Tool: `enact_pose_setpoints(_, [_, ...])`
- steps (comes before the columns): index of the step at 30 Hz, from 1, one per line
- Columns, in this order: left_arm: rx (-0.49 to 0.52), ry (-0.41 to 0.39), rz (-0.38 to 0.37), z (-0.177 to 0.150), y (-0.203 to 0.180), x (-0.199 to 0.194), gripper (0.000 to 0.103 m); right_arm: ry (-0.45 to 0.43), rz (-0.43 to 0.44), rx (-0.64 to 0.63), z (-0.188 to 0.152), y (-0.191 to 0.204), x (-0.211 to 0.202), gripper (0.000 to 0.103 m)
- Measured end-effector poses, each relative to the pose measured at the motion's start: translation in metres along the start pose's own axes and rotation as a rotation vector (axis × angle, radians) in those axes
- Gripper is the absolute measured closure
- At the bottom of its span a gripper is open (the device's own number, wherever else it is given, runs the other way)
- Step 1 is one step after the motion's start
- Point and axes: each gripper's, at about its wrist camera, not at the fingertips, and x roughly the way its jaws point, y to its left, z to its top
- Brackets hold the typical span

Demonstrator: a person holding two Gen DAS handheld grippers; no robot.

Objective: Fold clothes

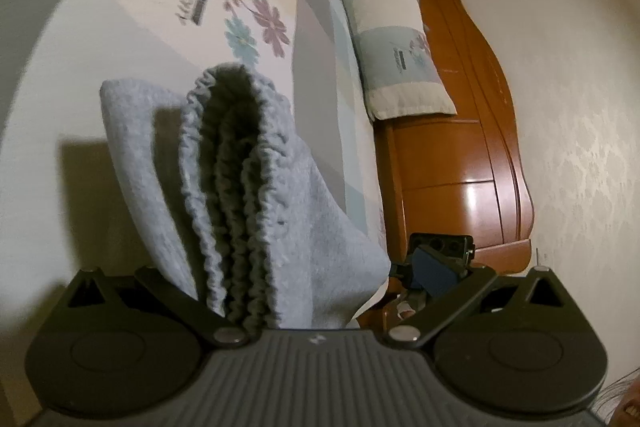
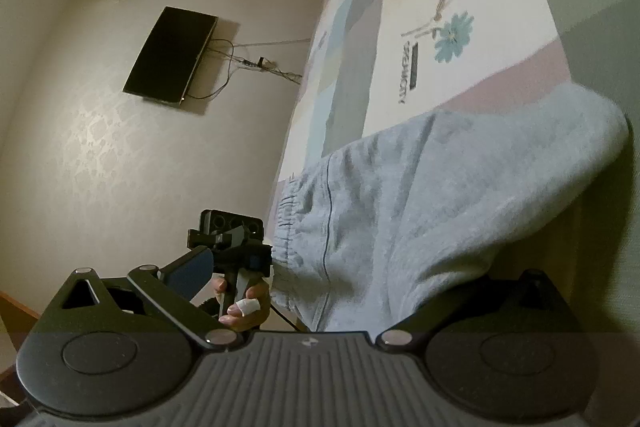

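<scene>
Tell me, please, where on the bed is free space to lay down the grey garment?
The bedspread is bare between the grey garment and the printed flowers, and past them. In the right wrist view it is also bare beyond the garment, around the blue flower. It is crowded by the wooden headboard, where the pillow lies.

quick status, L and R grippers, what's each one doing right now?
Left gripper: at the elastic waistband of the grey sweatpants; the fabric hides the fingertips, so grip cannot be told.
Right gripper: beside the sweatpants; open or shut cannot be told.
</scene>
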Motion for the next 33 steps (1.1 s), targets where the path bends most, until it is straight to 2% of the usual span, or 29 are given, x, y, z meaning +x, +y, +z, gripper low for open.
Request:
enact_pose_setpoints(7, [0.047,0.055,0.008,0.005,-0.029,0.038,0.001,-0.066,-0.021,-0.01,-0.009,0.004,-0.039,0.0])
enact_pose_setpoints(16, [0.131,0.16,0.022,0.015,-0.08,0.119,0.001,-0.191,-0.041,-0.037,-0.017,0.007,-0.119,0.0])
enact_pose_setpoints(26, [0.214,0.339,0.025,0.022,-0.139,0.26,0.001,-0.395,-0.092,0.005,-0.035,-0.022,-0.238,0.0])
enact_pose_setpoints(33, [0.267,0.456,-0.006,0.018,-0.18,0.368,0.001,-0.538,-0.154,-0.001,-0.043,-0.029,-0.323,0.0])
